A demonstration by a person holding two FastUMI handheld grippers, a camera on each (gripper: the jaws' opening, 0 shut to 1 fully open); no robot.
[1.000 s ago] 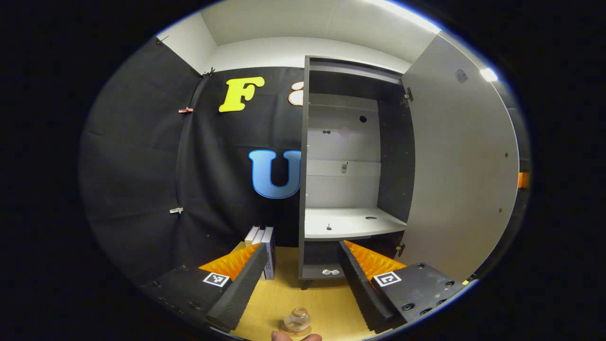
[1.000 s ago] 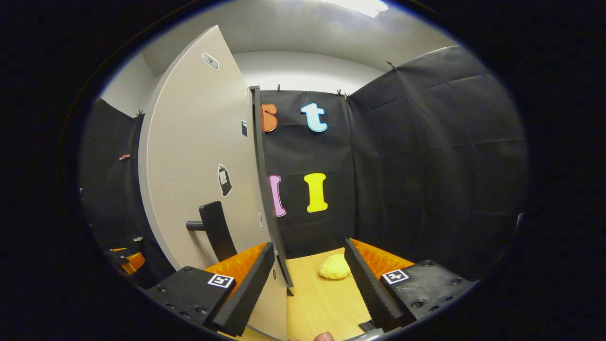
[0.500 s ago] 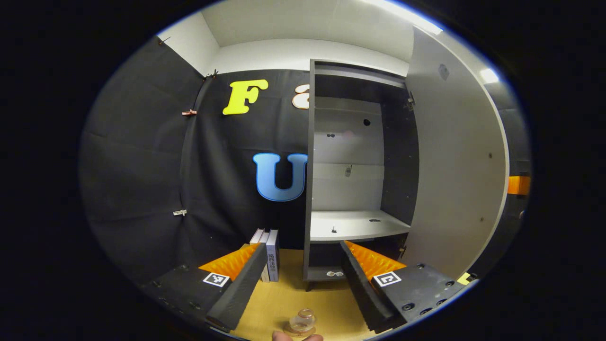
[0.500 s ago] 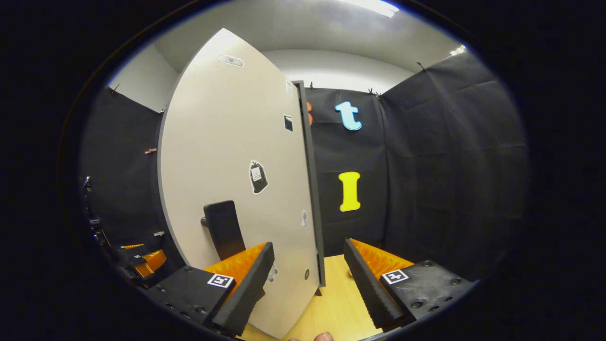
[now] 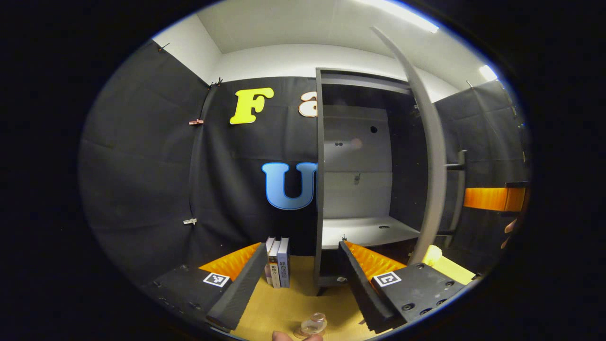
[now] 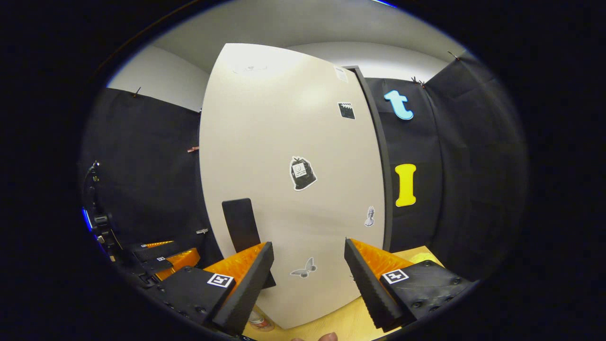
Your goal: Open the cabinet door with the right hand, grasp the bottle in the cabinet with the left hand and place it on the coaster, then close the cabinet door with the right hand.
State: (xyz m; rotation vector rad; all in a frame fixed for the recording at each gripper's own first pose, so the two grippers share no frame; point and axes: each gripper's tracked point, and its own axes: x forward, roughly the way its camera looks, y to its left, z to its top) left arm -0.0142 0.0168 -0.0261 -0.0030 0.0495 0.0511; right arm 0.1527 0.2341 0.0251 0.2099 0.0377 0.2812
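Left gripper [image 5: 303, 265] wide open, holding nothing; bottle [image 5: 313, 326] standing on the wooden table [image 5: 274, 308] low between its fingers, nearer the camera than the tips, coaster under it hard to make out. Right gripper [image 6: 307, 265] also spread wide and empty, facing the cabinet door [image 6: 289, 142], handle [image 6: 241, 225] just above its left finger. Cabinet [image 5: 355, 199] part open, shelf bare

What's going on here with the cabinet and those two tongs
A person holds a pair of tongs in each hand. The bottle already stands on the wooden table, out of the cabinet, below the open left tongs. The right tongs, also open, face the outside of the cabinet door beside its dark handle. The door stands partly open, so closing it is what remains.
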